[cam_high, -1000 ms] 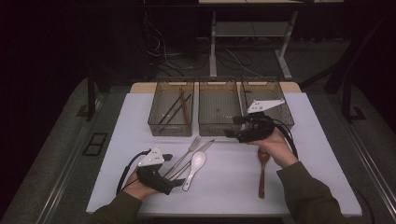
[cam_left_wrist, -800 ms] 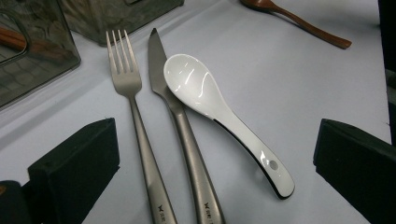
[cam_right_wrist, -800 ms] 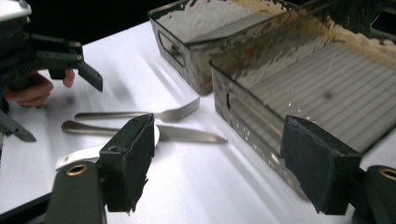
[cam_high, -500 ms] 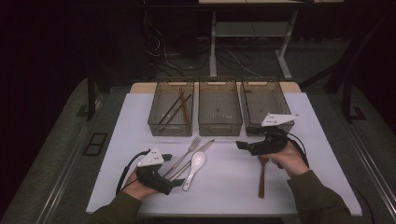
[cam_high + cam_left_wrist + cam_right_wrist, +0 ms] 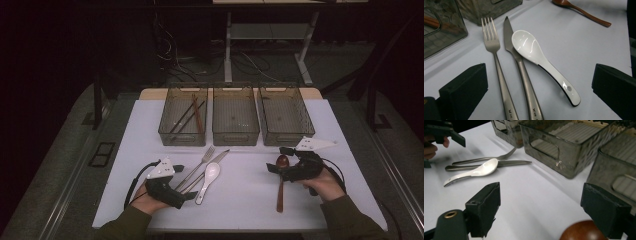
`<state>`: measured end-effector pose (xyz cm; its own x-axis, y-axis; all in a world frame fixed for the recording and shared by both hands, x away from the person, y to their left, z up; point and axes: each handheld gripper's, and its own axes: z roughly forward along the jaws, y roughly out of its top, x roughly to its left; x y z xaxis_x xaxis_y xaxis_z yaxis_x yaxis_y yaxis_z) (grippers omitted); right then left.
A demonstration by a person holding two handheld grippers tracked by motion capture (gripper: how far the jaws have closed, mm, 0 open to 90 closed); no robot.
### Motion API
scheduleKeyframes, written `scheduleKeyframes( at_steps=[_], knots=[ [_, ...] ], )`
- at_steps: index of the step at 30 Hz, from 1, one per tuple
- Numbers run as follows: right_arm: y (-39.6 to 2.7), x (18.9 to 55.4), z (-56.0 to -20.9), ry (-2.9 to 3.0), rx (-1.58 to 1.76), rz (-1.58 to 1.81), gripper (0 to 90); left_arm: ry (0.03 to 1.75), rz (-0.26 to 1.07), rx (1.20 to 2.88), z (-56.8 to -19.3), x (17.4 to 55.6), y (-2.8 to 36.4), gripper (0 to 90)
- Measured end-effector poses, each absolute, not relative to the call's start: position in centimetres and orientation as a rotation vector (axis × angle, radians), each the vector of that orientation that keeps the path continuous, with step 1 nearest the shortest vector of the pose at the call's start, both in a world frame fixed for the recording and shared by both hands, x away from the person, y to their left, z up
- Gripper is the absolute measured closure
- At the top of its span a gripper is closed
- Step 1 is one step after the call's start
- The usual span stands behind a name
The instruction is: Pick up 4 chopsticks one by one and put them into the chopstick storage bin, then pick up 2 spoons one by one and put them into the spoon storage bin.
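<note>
A brown wooden spoon point(image 5: 280, 192) lies on the white table at the right. Its bowl point(image 5: 584, 231) sits low between my right gripper's jaws. My right gripper point(image 5: 278, 160) point(image 5: 541, 195) is open just over that bowl; its jaws have just been opening and the pads do not press on it. At the left, a fork point(image 5: 491, 42), a knife point(image 5: 520, 65) and a white ceramic spoon point(image 5: 534, 50) lie side by side. My left gripper point(image 5: 184, 182) point(image 5: 540, 68) rests open on the table, with those handles between its wide jaws.
Three smoky clear bins stand in a row at the back: the left bin point(image 5: 167, 131) holds chopsticks point(image 5: 189, 116), the middle bin point(image 5: 235, 135) and right bin point(image 5: 287, 137) look bare. The table's white top point(image 5: 240, 200) has free room between the hands.
My right gripper came down from beside the right bin toward the person and now sits low over the wooden spoon's bowl. The left hand kept still.
</note>
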<state>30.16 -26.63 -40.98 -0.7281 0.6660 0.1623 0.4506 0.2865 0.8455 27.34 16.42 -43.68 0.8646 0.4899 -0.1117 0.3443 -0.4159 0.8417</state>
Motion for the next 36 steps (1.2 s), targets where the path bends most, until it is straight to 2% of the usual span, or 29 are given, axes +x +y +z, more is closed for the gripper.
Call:
scheduleKeyframes(
  at_steps=[18,36],
  knots=[
    [-30.2,26.6,-43.9,2.304,1.087,1.281,13.6,0.622,0.193,2.041,-43.7,27.4,16.6,0.0],
    [-30.4,28.8,-43.6,2.328,1.223,1.198,11.7,0.629,0.192,2.046,-43.8,27.4,16.7,0.0]
  ],
)
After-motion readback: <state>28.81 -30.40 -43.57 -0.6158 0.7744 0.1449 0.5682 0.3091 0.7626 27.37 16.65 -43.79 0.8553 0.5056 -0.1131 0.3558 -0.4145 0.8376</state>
